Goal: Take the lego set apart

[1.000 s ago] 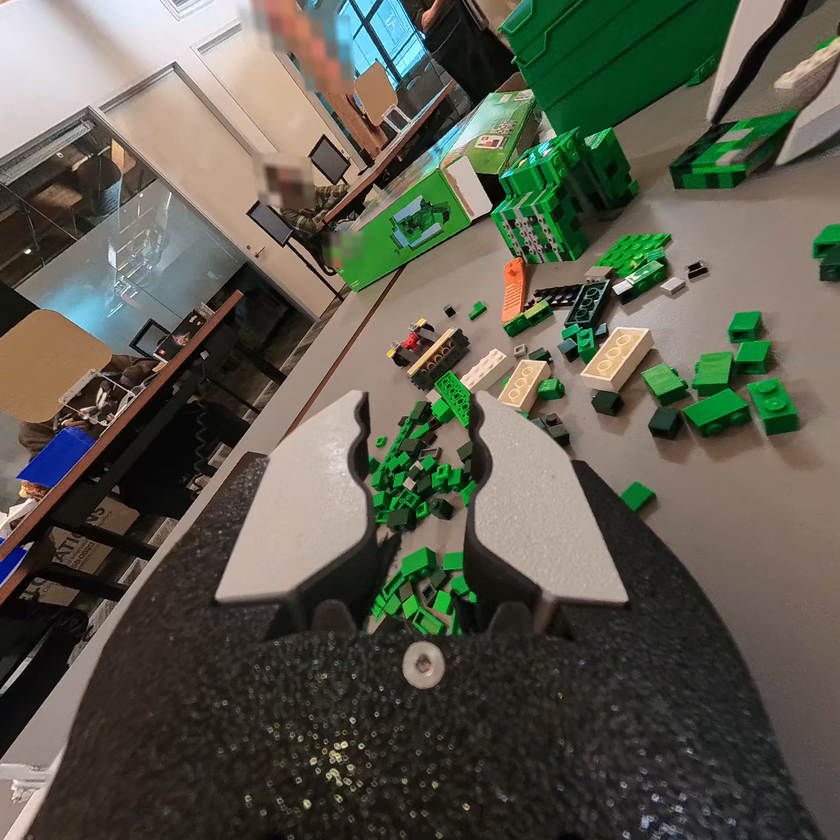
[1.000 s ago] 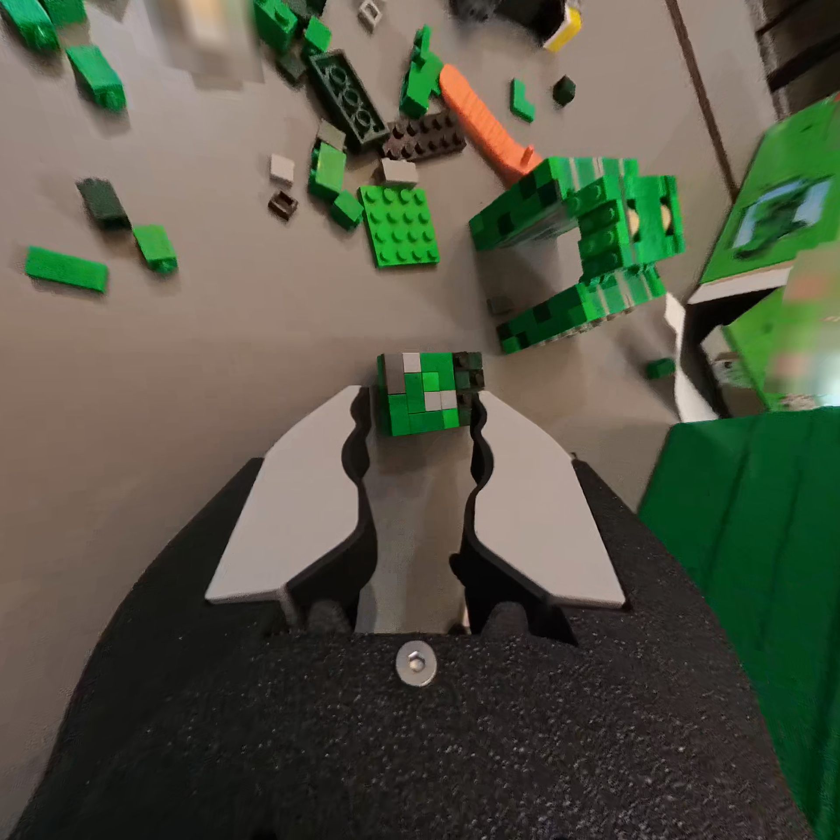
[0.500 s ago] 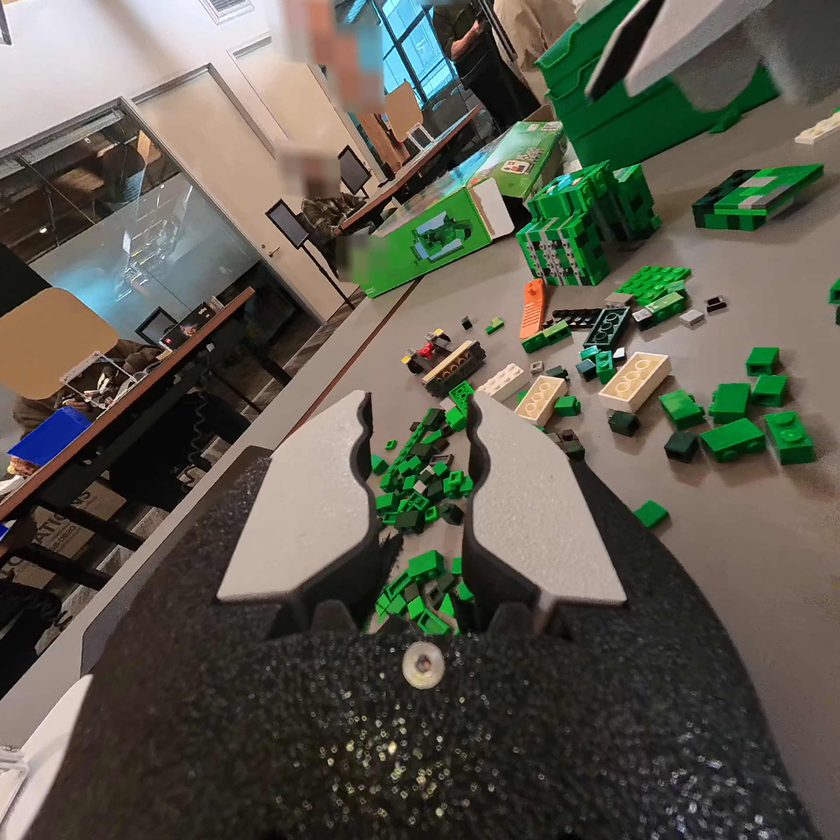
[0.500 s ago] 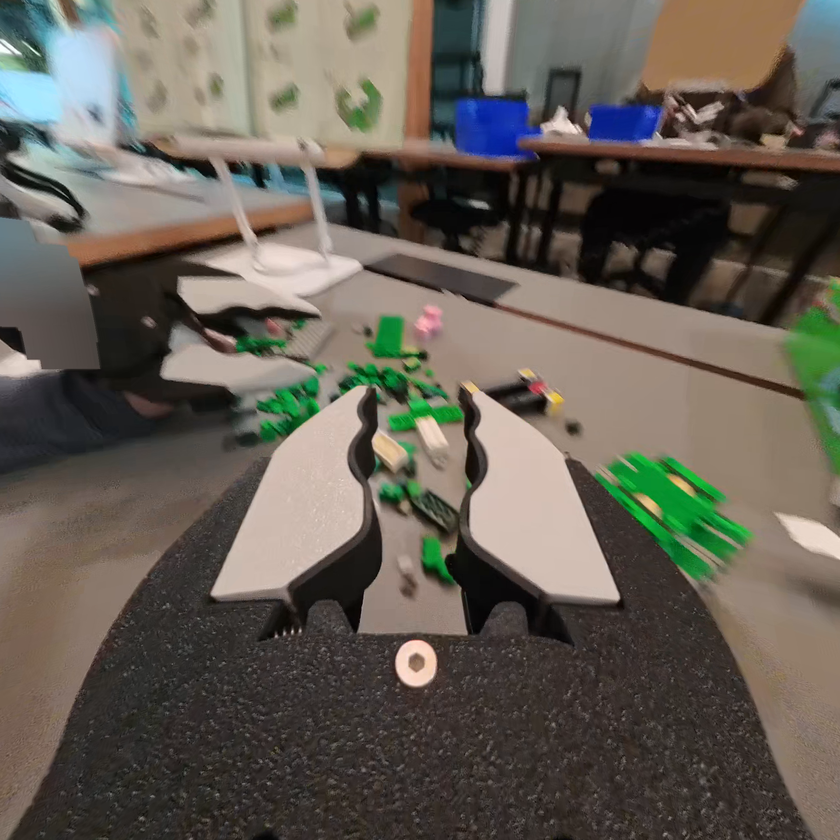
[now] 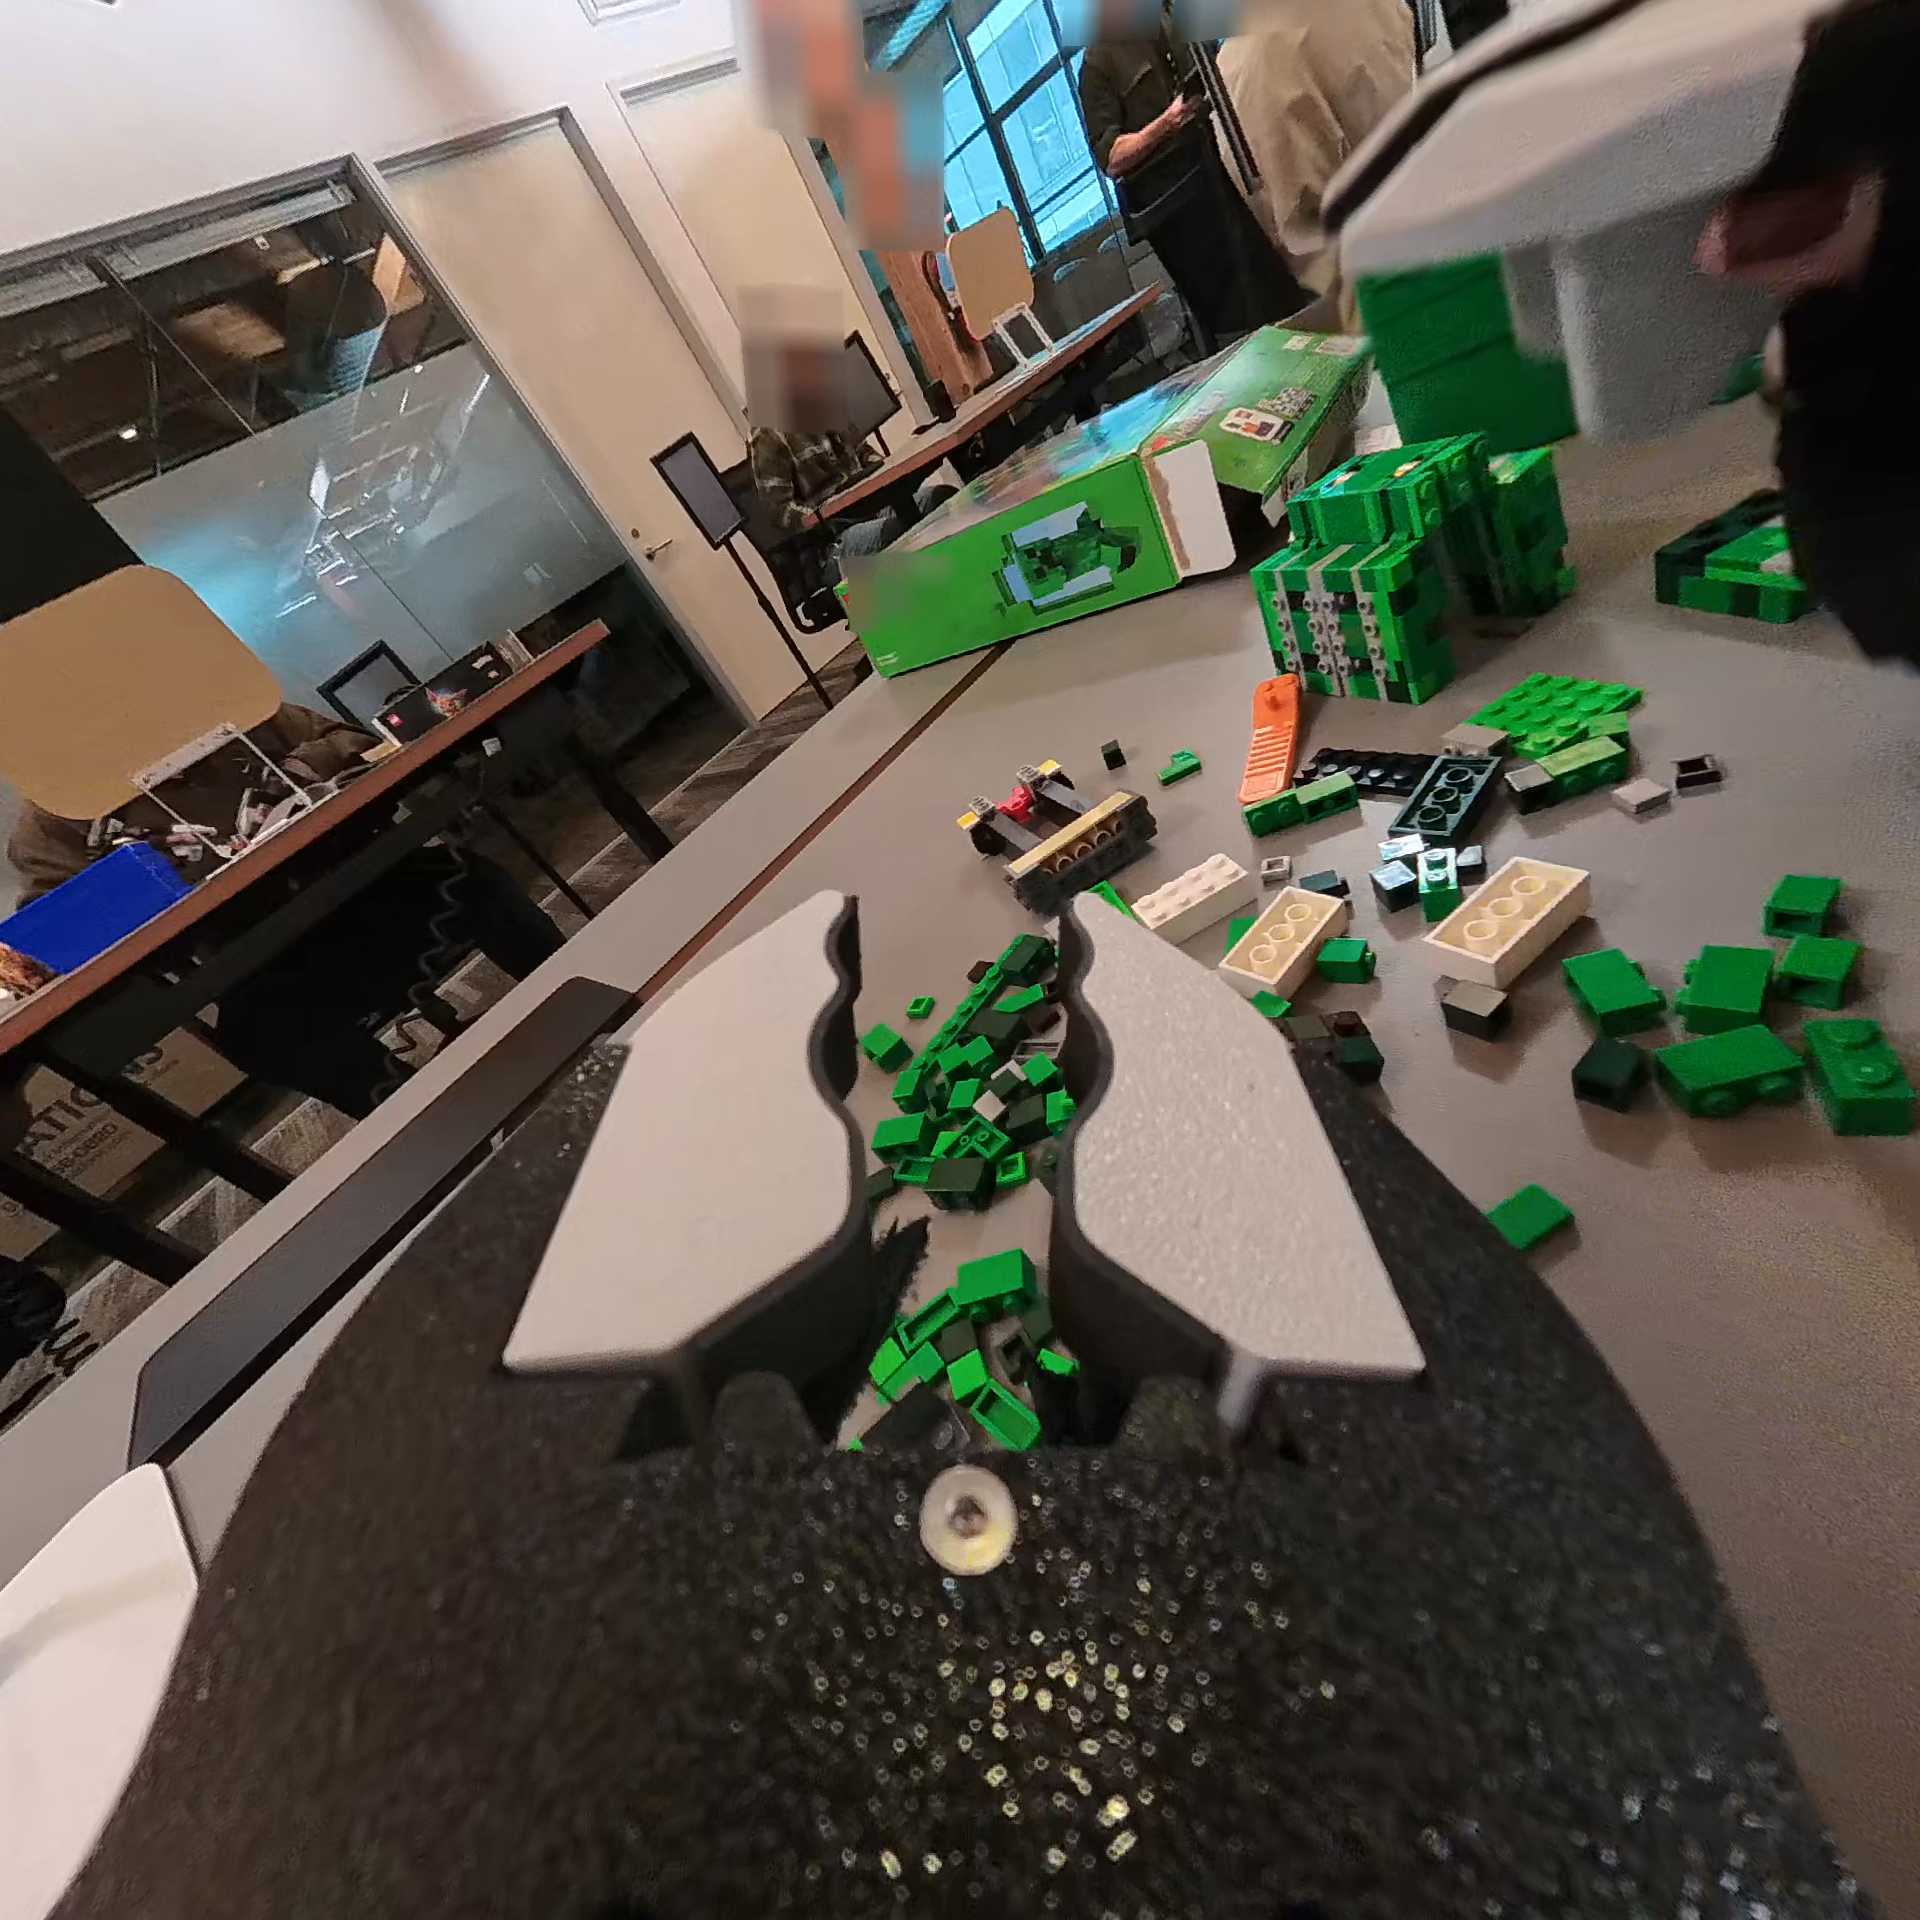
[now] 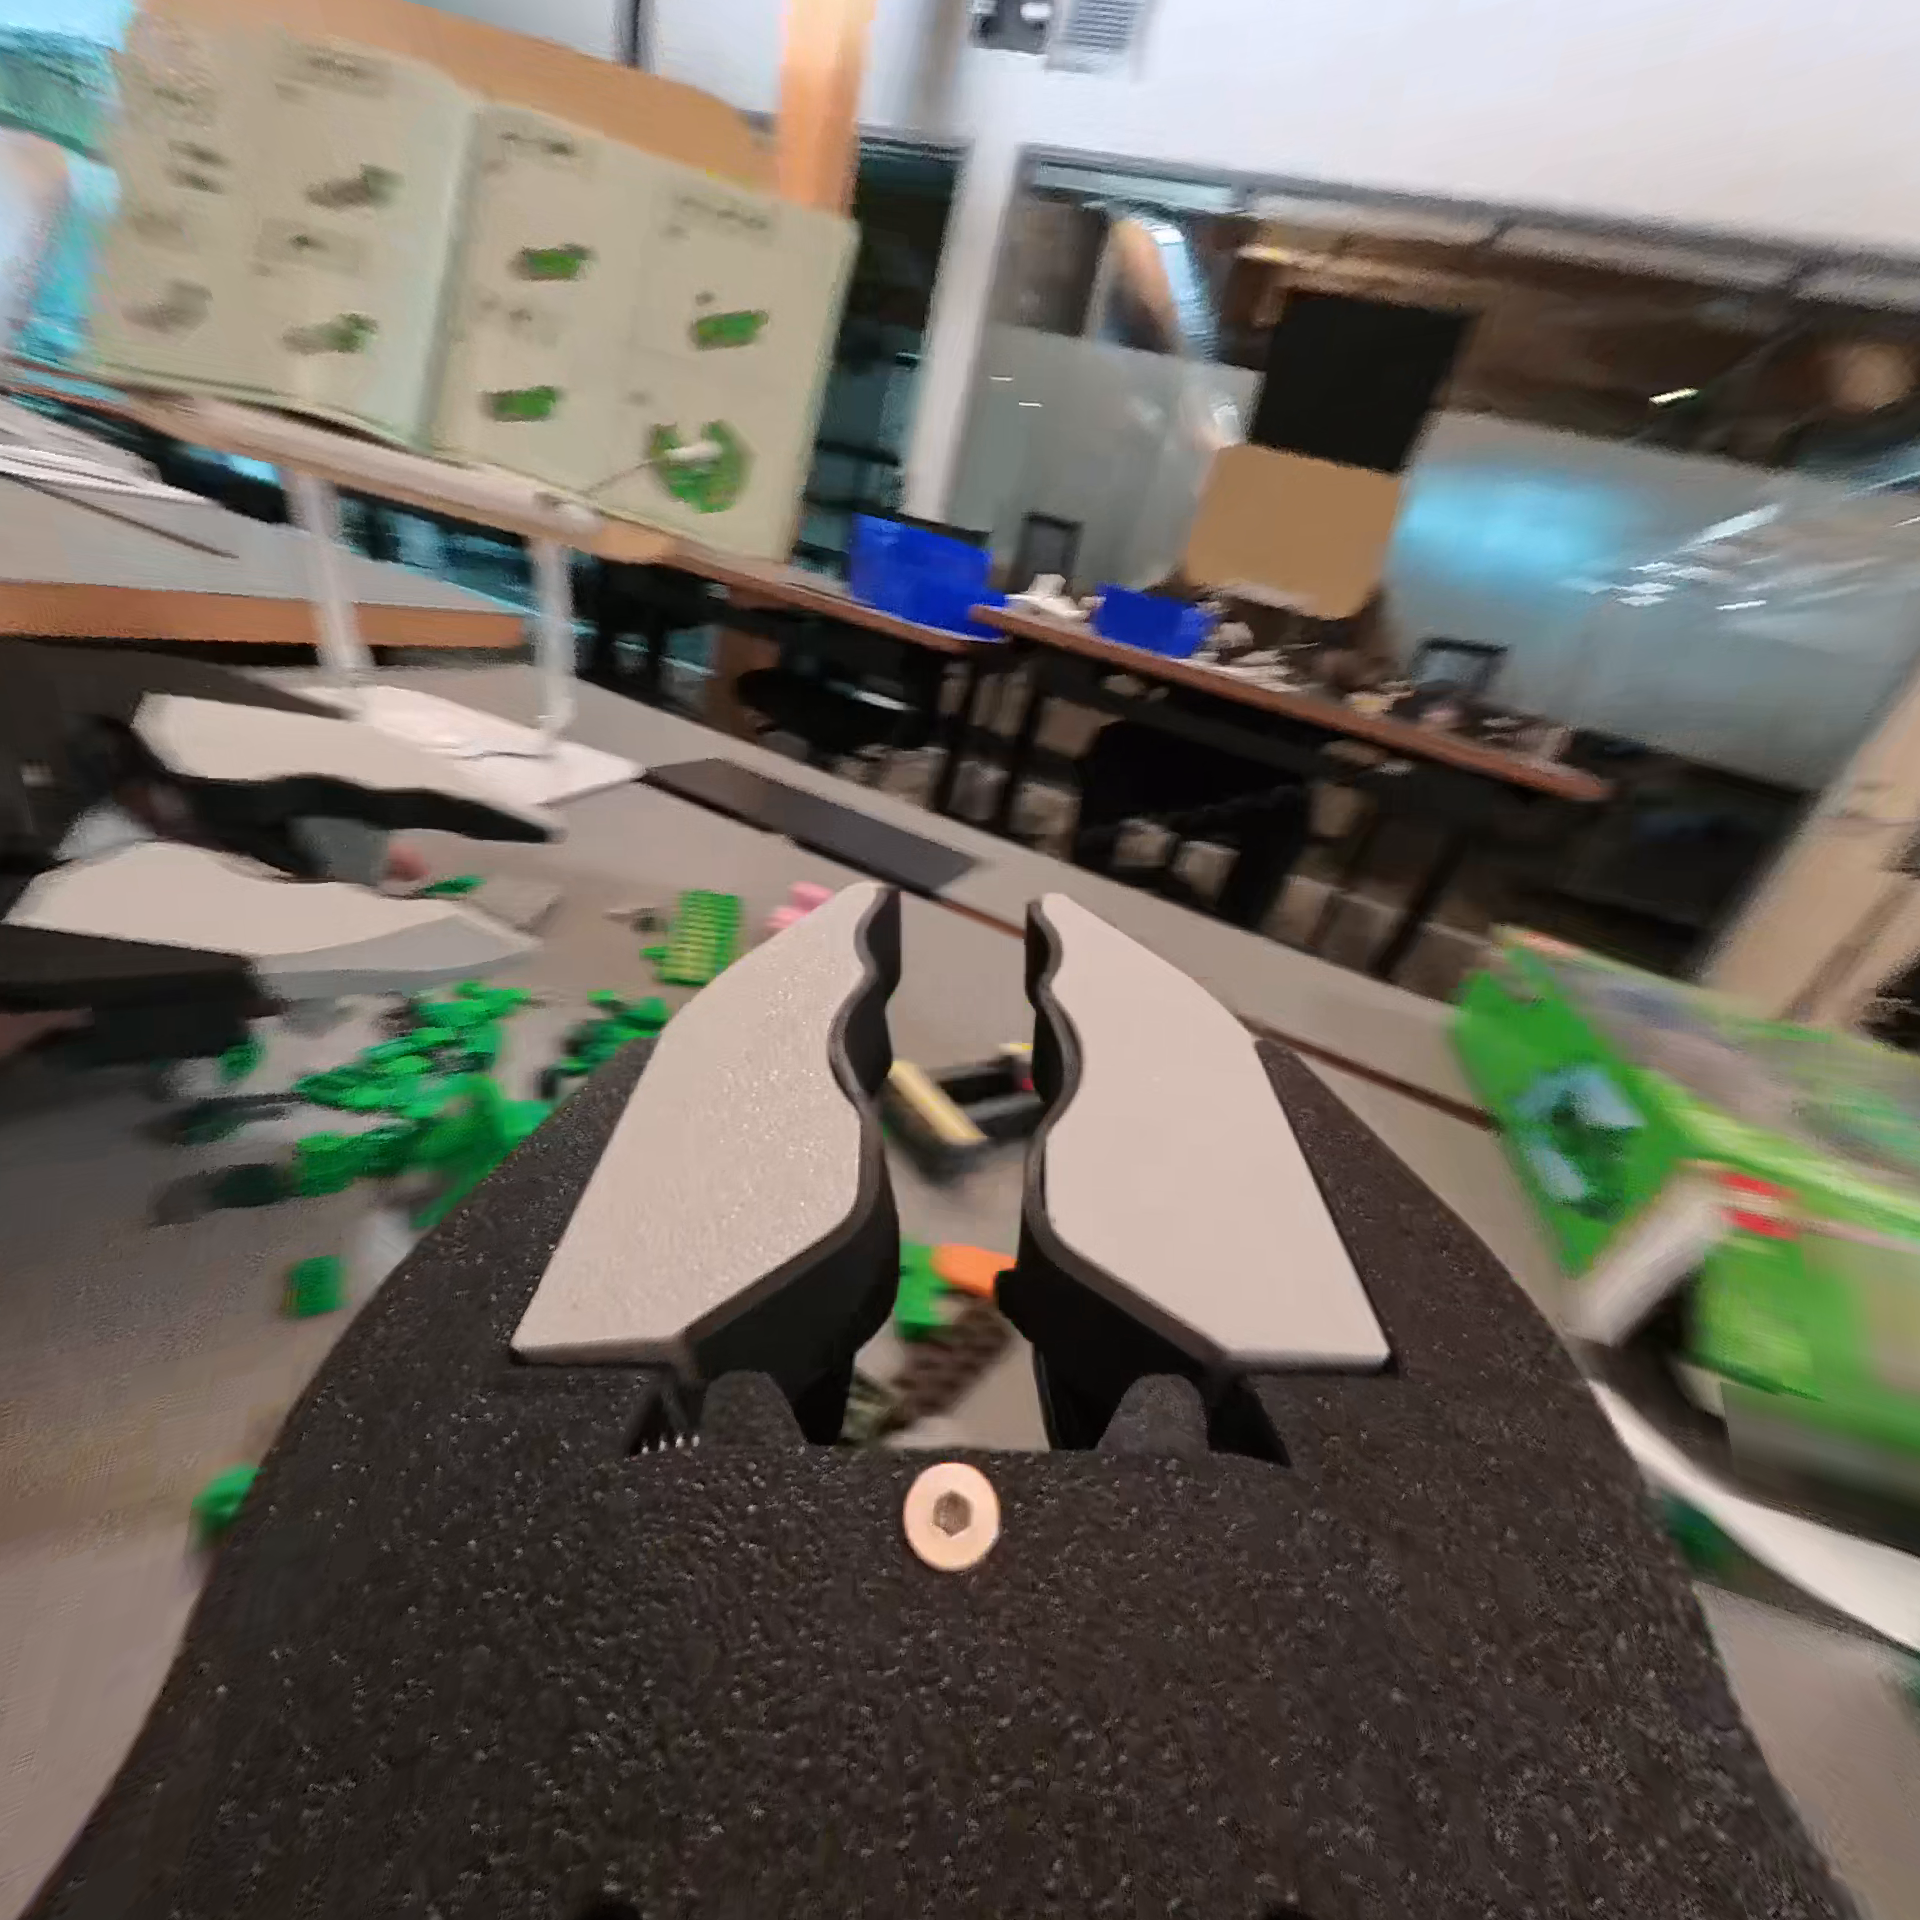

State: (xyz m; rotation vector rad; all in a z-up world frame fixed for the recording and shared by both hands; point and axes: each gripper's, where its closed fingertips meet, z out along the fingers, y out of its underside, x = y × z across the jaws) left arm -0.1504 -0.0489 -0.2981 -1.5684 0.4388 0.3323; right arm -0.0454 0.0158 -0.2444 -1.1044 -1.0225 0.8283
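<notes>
In the left wrist view the left claw (image 5: 961, 925) fills the lower centre of the frame: two flat, pale grey fingers with wavy inner edges on a grainy black body, parted with a clear gap and holding nothing. Seen through that gap, a loose heap of small green bricks (image 5: 971, 1101) lies on the smooth grey surface (image 5: 1714, 1351). Right of centre sit cream studded bricks (image 5: 1512, 920), a flat orange brick separator (image 5: 1270, 738) with its long axis running up the frame, and scattered chunky green bricks (image 5: 1730, 1070). In the upper right stands the blocky green lego set (image 5: 1382, 582), still partly built and upright, with the green cardboard box (image 5: 1039, 561) lying on its side to its left. The right claw (image 5: 1538, 239) hangs blurred in the top right corner, partly hiding a green block behind it. In the motion-blurred right wrist view, the left claw shows sideways at the left edge, green bricks smear across the lower left, and the right claw (image 6: 961, 914) at centre stands parted and empty, the box (image 6: 1704, 1195) at the right edge.
</notes>
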